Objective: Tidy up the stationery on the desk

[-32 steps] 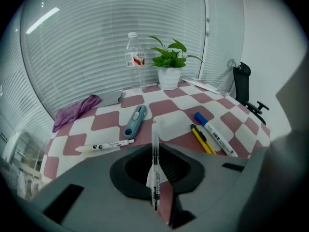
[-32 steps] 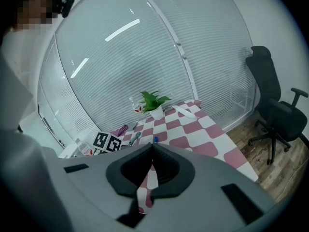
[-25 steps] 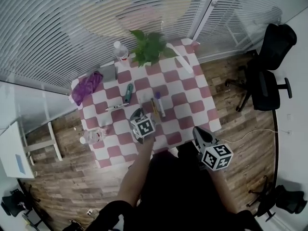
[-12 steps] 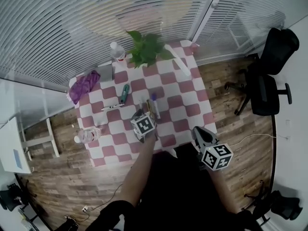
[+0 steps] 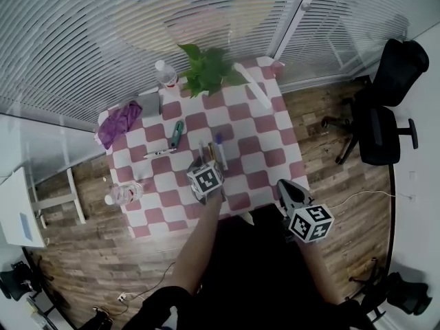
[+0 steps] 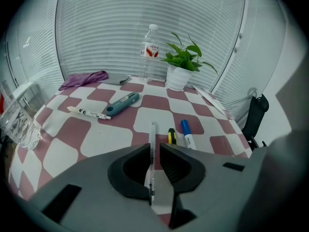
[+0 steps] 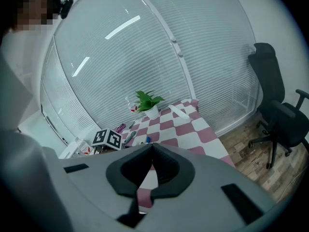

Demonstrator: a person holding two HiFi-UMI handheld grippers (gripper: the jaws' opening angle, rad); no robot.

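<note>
Judging from the spread, tidying is hardly started: the left tool (image 6: 153, 151) pinches a white pen (image 6: 152, 134) at lower centre; the right tool (image 7: 152, 151), pressed together, holds nothing; blue marker (image 6: 187, 133) and teal cutter (image 6: 121, 103) lie loose on the tabletop (image 6: 106, 141).

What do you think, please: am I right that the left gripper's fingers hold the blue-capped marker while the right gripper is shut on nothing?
Not quite: the left gripper holds the white pen between its fingers; the blue-capped marker lies free on the table ahead, as the left gripper view shows. The right gripper is indeed shut on nothing.
</note>
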